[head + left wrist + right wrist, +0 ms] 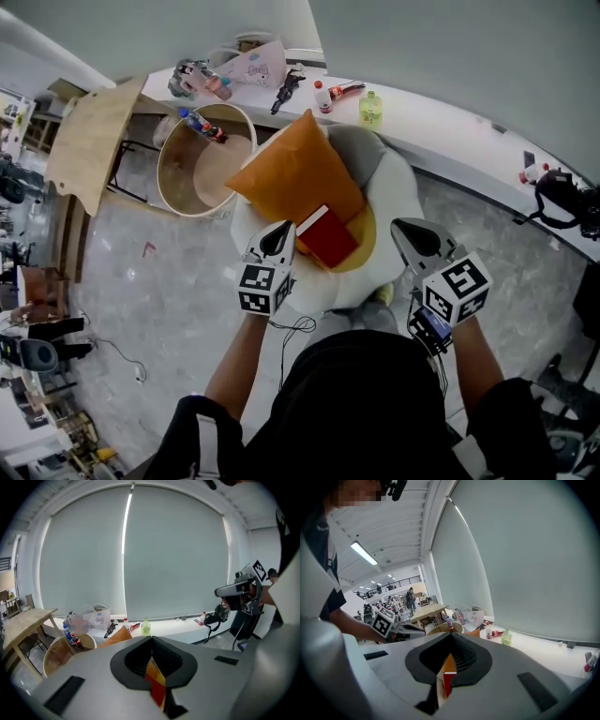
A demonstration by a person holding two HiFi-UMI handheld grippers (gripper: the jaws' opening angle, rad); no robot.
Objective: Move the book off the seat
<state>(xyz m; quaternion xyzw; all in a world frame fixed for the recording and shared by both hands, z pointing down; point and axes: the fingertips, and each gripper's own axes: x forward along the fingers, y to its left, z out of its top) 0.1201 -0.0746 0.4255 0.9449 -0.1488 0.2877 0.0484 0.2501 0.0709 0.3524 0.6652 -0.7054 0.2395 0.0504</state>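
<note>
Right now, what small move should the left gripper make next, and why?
Probably open the left gripper: its jaws are together, with their tips just beside the red book, which lies on the seat.

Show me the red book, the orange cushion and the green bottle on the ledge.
red book point(326, 236), head view, middle of its cover
orange cushion point(295, 173), head view, middle of its upper face
green bottle point(370, 111), head view, its body

Pillow point(291, 173) crowds the book point(326, 236) from the upper left. Bare seat point(398, 192) at centre right lies open. Tub point(202, 173) blocks the upper left.
</note>
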